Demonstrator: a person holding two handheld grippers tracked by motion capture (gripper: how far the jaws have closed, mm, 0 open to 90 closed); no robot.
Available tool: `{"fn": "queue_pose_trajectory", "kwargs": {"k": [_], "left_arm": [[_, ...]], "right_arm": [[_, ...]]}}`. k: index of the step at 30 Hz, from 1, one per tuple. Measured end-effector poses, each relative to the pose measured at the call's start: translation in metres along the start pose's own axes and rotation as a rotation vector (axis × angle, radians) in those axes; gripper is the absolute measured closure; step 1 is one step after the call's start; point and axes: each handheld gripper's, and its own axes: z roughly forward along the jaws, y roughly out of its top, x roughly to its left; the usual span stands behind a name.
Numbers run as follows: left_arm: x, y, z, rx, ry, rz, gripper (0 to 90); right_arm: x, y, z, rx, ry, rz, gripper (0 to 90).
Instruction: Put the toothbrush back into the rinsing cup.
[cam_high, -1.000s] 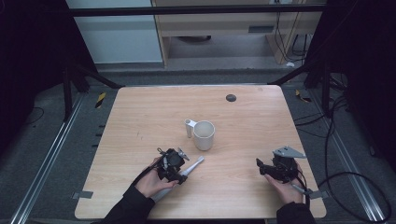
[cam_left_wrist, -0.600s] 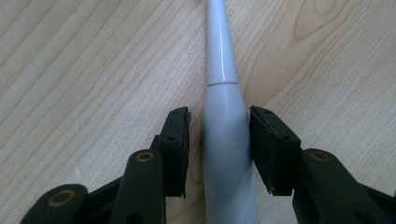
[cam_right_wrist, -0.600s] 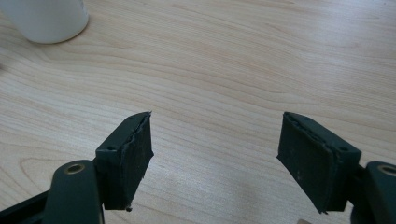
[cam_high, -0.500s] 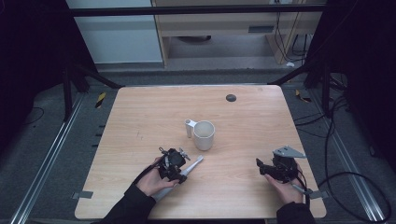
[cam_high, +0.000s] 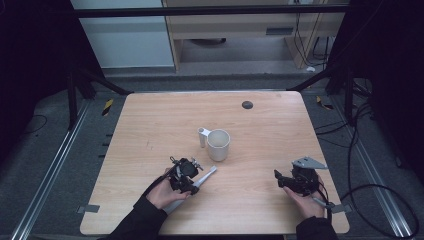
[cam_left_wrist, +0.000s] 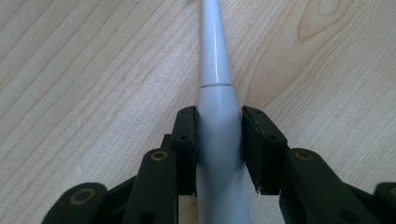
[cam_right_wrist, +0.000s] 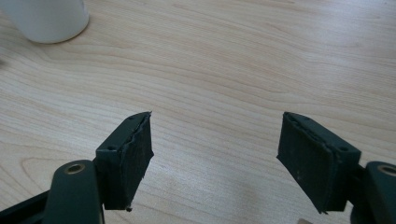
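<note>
Table: pale wood table (cam_high: 150, 130), dark floor around it.
Tool: slim grey tool (cam_left_wrist: 217, 116) lying flat, tip toward the mug (cam_high: 218, 144).
Left gripper (cam_high: 184, 176): jaws have just closed and now pinch the tool's thicker shaft.
Right gripper (cam_right_wrist: 215, 154): spread, nothing between.
Risk: smooth tapered shaft may slip or swivel when lifted.

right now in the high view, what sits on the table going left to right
left gripper with its jaws shut on the white toothbrush-like handle → white mug → small dark disc far back → right gripper, jaws open on nothing
</note>
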Motion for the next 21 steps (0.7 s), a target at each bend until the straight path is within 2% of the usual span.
{"fn": "queue_pose_trajectory", "kwargs": {"k": [12, 18, 21], "left_arm": [[-0.001, -0.001, -0.004, 0.025, -0.005, 0.02, 67.2], [-0.002, -0.002, -0.017, -0.01, -0.005, 0.032, 67.3], [-0.001, -0.003, -0.025, -0.039, 0.0, 0.026, 67.3]], "right_arm": [[0.0, 0.0, 0.0, 0.001, 0.004, 0.0, 26.3], [-0.001, 0.0, 0.0, -0.001, 0.005, 0.002, 26.4], [-0.001, 0.0, 0.0, -0.001, 0.005, 0.003, 26.4]]}}
